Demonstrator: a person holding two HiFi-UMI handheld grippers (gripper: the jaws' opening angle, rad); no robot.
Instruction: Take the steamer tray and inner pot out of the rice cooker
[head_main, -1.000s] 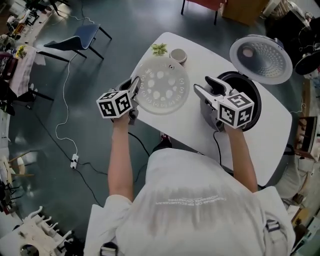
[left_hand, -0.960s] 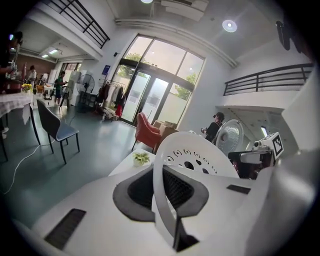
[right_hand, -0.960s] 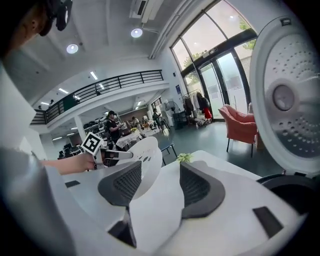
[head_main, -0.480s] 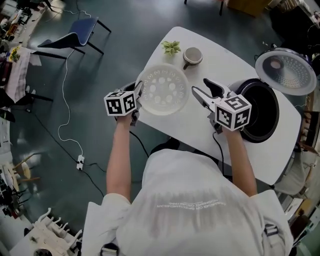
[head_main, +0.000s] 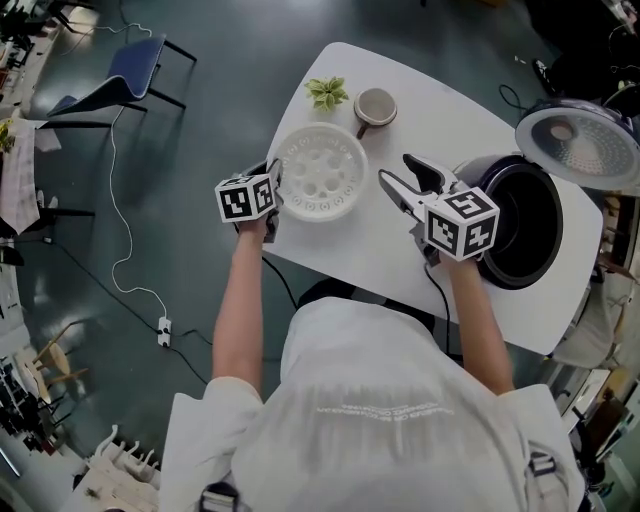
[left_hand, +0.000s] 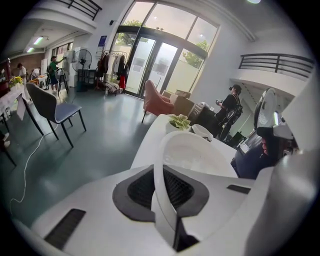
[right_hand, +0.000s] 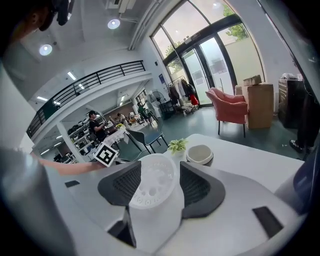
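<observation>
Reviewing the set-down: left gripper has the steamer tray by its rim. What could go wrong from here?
1. The steamer tray is pinched only at its rim by the left gripper and lies right at the left edge of the table. Released there, it might tip off.
2. The cup and plant stand close behind it, so pushing it inward could knock them.

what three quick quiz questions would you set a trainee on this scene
1. True or false: the steamer tray is out of the rice cooker.
2. Which tool is shut on the tray's rim?
3. Fill in: the cooker's lid stands ____.
Key: 1 true, it is over the table. 2 the left tool; the right tool is open and empty. 3 open.
</observation>
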